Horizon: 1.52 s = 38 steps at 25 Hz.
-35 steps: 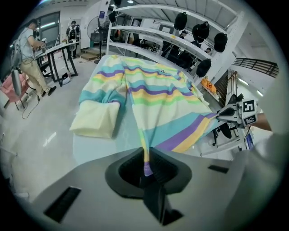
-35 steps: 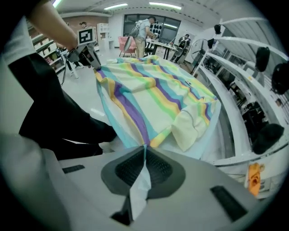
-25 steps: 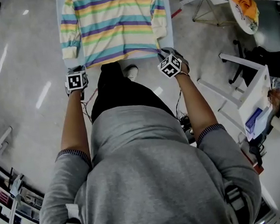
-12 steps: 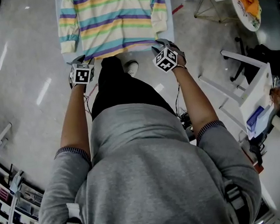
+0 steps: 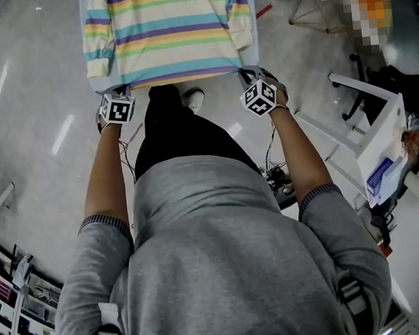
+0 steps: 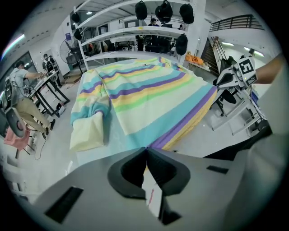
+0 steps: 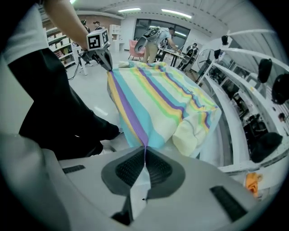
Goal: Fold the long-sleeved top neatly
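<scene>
Both of the person's forearms reach forward and down from the grey sweatshirt, its cuffs pushed up to the elbows. The left forearm (image 5: pixel 101 173) runs nearly straight ahead, and the right forearm (image 5: pixel 297 155) angles slightly inward. Each ends in a tool pointing steeply down at the near edge of the tabletop (image 6: pixel 113 135).

The left tool (image 6: pixel 146 150) has just been closing. Its jaws are now pressed together on the hem of the long-sleeved top (image 5: pixel 171 34), at the near left corner, with a strip of striped fabric running out from between the pads. The right tool (image 7: pixel 144 151) has also just been closing and pinches the hem at the near right corner, the purple and teal bands rising from its jaws.

Beyond the tools, the top lies spread flat on the tabletop with its collar at the far end. Its sleeves lie down along both sides, and a pale yellow cuff (image 6: pixel 88 133) rests near the hem.
</scene>
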Each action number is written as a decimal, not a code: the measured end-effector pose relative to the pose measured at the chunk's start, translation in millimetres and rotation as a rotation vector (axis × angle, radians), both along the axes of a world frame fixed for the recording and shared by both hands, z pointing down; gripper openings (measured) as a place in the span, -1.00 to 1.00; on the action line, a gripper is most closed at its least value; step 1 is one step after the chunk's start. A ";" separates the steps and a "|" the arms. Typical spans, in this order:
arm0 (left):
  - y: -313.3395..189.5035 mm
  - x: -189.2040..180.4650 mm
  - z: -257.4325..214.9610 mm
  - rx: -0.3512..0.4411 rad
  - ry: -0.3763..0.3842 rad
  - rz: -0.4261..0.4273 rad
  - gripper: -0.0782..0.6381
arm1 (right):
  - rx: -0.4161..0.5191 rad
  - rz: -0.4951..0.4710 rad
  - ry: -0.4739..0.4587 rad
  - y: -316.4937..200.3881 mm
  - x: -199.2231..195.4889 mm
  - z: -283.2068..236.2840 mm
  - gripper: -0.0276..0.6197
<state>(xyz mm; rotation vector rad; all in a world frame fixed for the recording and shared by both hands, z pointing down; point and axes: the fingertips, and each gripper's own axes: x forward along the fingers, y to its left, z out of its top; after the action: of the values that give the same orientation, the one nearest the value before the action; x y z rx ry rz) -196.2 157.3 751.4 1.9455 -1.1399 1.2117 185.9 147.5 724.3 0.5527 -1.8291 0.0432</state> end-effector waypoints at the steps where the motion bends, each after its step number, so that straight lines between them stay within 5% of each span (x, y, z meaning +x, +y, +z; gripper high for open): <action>1: 2.9 -1.7 -0.6 -0.002 0.003 0.006 -0.72 | 0.003 -0.015 0.003 6.3 2.7 -0.6 -0.86; 5: 19.6 -16.7 1.2 -0.065 -0.019 -0.007 -0.71 | -0.066 -0.060 0.065 28.8 7.9 19.2 -0.76; 8: 24.1 -19.0 -2.2 -0.082 0.028 -0.046 -0.36 | -0.135 -0.020 0.054 35.5 8.9 26.7 -0.36; 10: 20.3 -18.9 -14.0 -0.058 0.065 -0.076 -0.29 | -0.136 0.006 0.023 33.0 5.1 19.5 -0.29; 20: -24.7 -38.5 -103.8 0.133 0.116 -0.190 -0.25 | -0.030 0.149 -0.331 -20.4 -74.8 -92.2 -0.06; 30: -75.7 -52.2 -192.6 0.365 0.207 -0.184 -0.09 | 0.077 0.198 -0.649 -83.7 -178.1 -200.5 0.05; 38: -85.5 -91.7 -153.0 0.296 0.207 -0.209 -0.02 | 0.050 0.214 -0.696 -108.2 -242.7 -215.3 0.18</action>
<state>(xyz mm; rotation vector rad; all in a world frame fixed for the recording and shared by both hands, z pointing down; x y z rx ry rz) -287.8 71.8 598.4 2.0450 -1.4322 0.7471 -56.8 39.3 509.1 0.8382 -2.4370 0.3750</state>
